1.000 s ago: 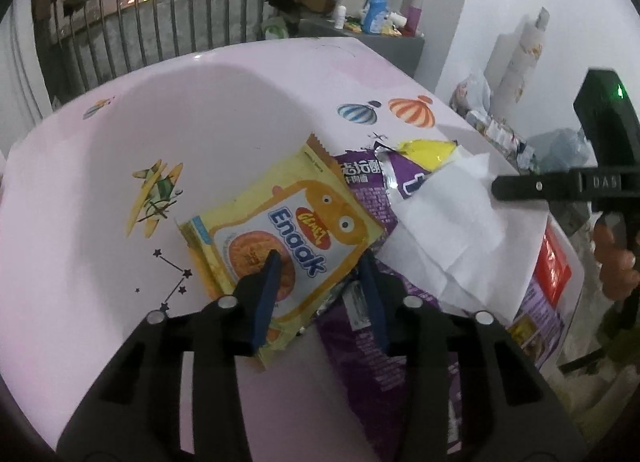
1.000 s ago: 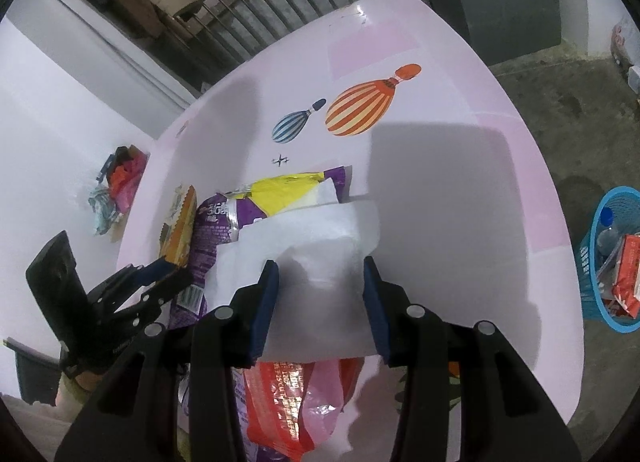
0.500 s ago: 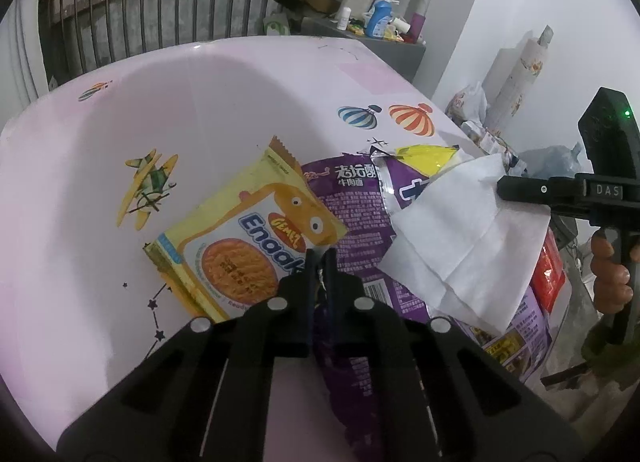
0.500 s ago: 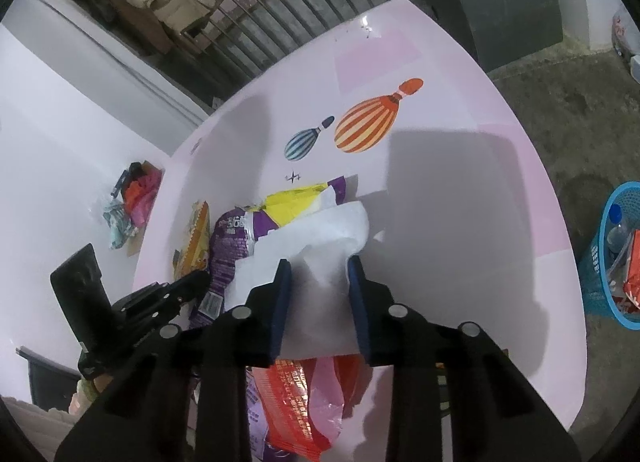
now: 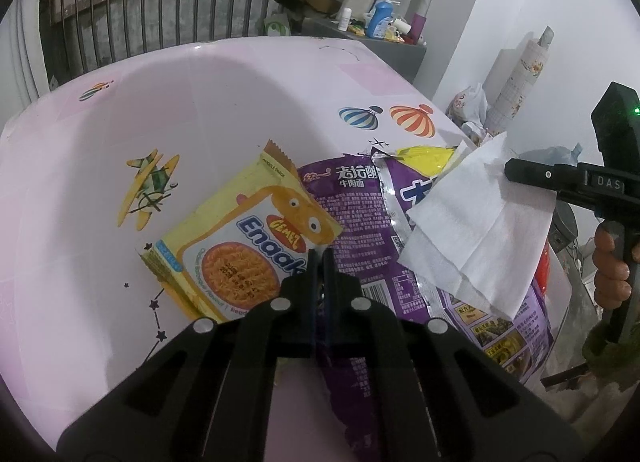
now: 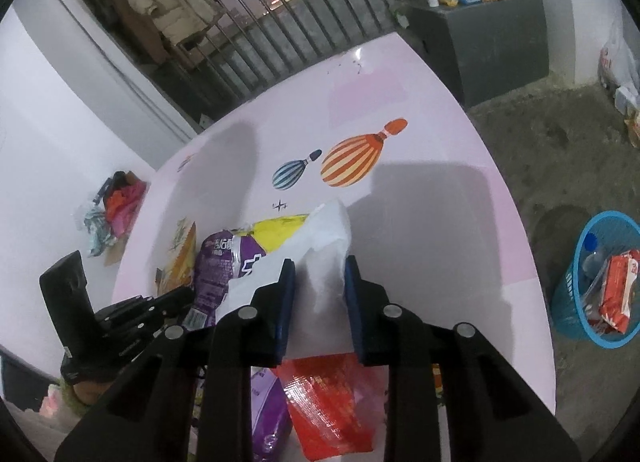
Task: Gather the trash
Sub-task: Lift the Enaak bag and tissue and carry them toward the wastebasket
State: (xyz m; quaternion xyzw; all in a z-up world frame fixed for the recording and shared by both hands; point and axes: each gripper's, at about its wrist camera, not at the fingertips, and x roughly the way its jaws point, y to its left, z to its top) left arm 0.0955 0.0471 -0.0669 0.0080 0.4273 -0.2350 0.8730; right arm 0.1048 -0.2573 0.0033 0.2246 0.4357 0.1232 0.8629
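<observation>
Now that my left gripper has clamped its jaws fully onto the yellow noodle packet on the worktop, my right gripper, jaws narrowing, squeezes the white tissue; both seem ready for binning.

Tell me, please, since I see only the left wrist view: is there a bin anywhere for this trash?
Observer: Yes, a blue basket stands on the floor beyond the table's right edge.
Operator: Thanks. My left claw is shut on the yellow Enaak packet; does the right claw have the tissue?
Observer: The right claw has the white tissue bunched between its fingers.
Operator: Is the basket empty?
Observer: No, a red packet and a bottle lie in it.
</observation>
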